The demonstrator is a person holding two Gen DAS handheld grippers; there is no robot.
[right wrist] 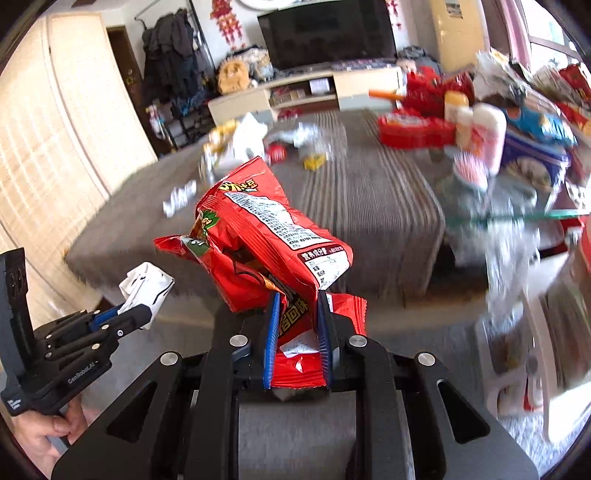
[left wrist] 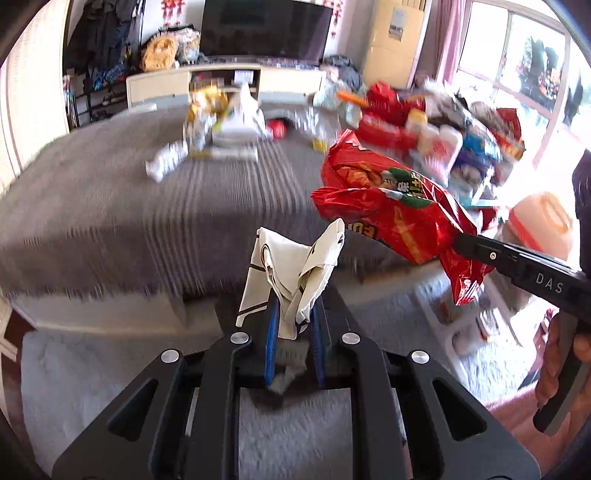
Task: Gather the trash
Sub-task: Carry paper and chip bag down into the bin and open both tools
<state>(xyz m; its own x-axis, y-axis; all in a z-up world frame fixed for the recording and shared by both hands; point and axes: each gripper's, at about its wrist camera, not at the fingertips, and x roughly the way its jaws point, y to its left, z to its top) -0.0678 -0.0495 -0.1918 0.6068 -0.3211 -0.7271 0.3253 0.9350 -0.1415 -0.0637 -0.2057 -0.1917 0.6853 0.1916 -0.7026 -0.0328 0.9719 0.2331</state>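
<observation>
Your left claw (left wrist: 293, 314) is pinching a crumpled white wrapper (left wrist: 295, 266); your right claw (right wrist: 297, 332) is clamped on a red snack bag (right wrist: 266, 243), both held just short of the grey striped bed's (left wrist: 110, 206) near edge. Scattered trash (left wrist: 218, 122) lies toward its far side; a cluttered bench (right wrist: 517, 155) crowds the right.

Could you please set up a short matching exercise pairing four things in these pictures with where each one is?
Things:
1. red snack bag
2. white paper scrap
3. TV
4. crumpled white wrapper

Places:
A. lying on the grey bed cover
B. clamped in the left hand-held gripper
C. against the far wall, above the low cabinet
D. clamped in the right hand-held gripper

Pairs: 1-D, 2-B, 3-C, 4-A
</observation>
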